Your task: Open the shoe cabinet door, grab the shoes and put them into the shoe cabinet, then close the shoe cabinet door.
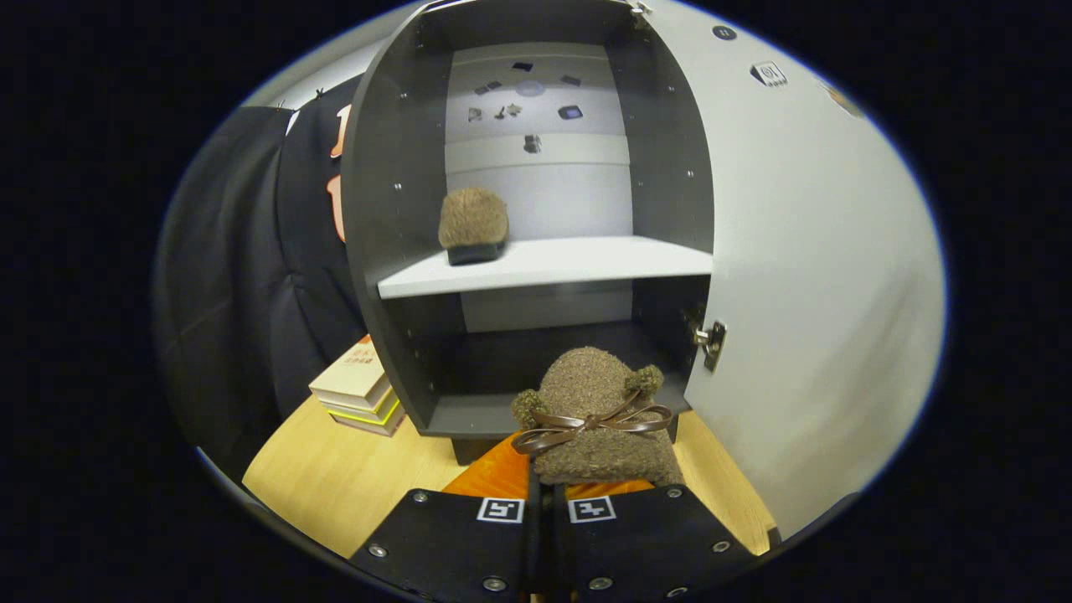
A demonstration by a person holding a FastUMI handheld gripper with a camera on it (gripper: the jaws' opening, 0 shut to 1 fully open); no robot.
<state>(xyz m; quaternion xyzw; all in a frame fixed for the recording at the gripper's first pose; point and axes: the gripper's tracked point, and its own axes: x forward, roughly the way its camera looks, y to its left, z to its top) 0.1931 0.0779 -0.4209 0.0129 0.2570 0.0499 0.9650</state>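
The dark grey shoe cabinet stands ahead with its white door swung wide open to the right. One brown fuzzy shoe sits on the left of the white middle shelf. A second brown fuzzy shoe, with two pompoms and a brown ribbon bow, is held up just ahead of my fingers, in front of the cabinet's lower compartment. My gripper is shut on this shoe's near edge, the two black fingers almost touching.
A stack of books lies on the wooden table left of the cabinet's foot. An orange mat shows under the held shoe. The lower compartment floor is bare. Small stickers dot the cabinet's back wall.
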